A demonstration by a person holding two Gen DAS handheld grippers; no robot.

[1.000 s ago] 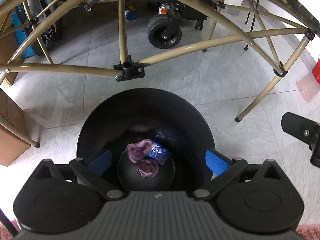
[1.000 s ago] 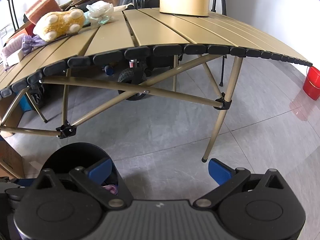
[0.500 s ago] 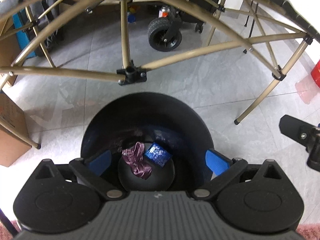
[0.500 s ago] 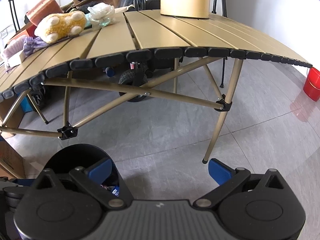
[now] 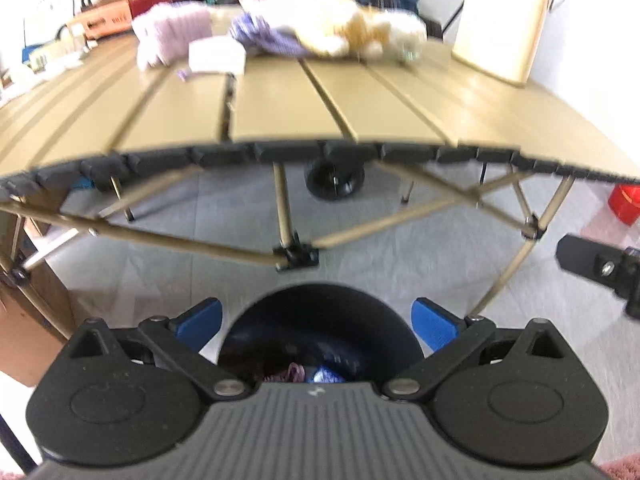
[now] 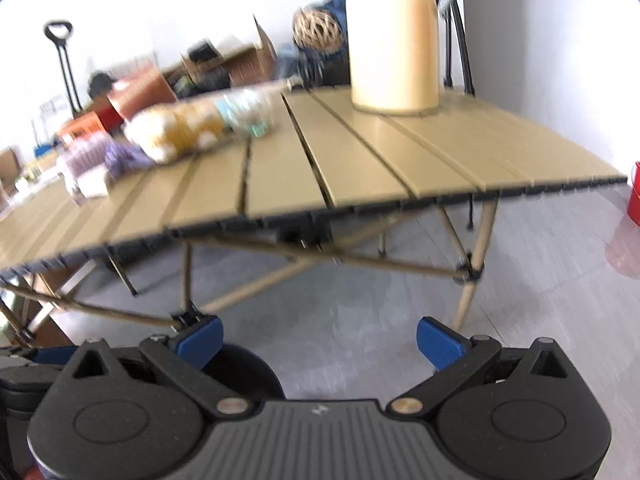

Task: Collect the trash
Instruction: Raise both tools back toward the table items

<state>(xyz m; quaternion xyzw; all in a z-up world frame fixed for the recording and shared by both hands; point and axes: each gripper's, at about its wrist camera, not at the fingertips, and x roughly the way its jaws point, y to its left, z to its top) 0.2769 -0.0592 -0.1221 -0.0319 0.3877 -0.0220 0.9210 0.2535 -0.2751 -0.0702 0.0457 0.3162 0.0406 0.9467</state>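
A black round bin (image 5: pixel 320 324) stands on the grey floor in front of the tan slatted table (image 5: pixel 280 116). Inside it lie a purple crumpled wrapper (image 5: pixel 295 372) and a blue wrapper (image 5: pixel 325 376). My left gripper (image 5: pixel 316 322) hangs open above the bin with nothing between its blue fingers. My right gripper (image 6: pixel 318 340) is open and empty too, right of the bin (image 6: pixel 248 372). On the table lie a purple wrapper (image 5: pixel 264 38), a white box (image 5: pixel 216 56), a tiny purple scrap (image 5: pixel 183 75) and a plush toy (image 5: pixel 340 28).
A tall tan cylinder (image 6: pixel 394 36) stands at the table's far right. A clear crumpled packet (image 6: pixel 248 114) lies beside the plush toy (image 6: pixel 180 132). A red bucket (image 5: pixel 624 204) and a cart wheel (image 5: pixel 334 182) are on the floor. Cardboard boxes (image 6: pixel 248 64) crowd the back.
Both grippers have risen and tilted up, so the tabletop now fills the views. The bin has dropped to the bottom of both views. Both stay open.
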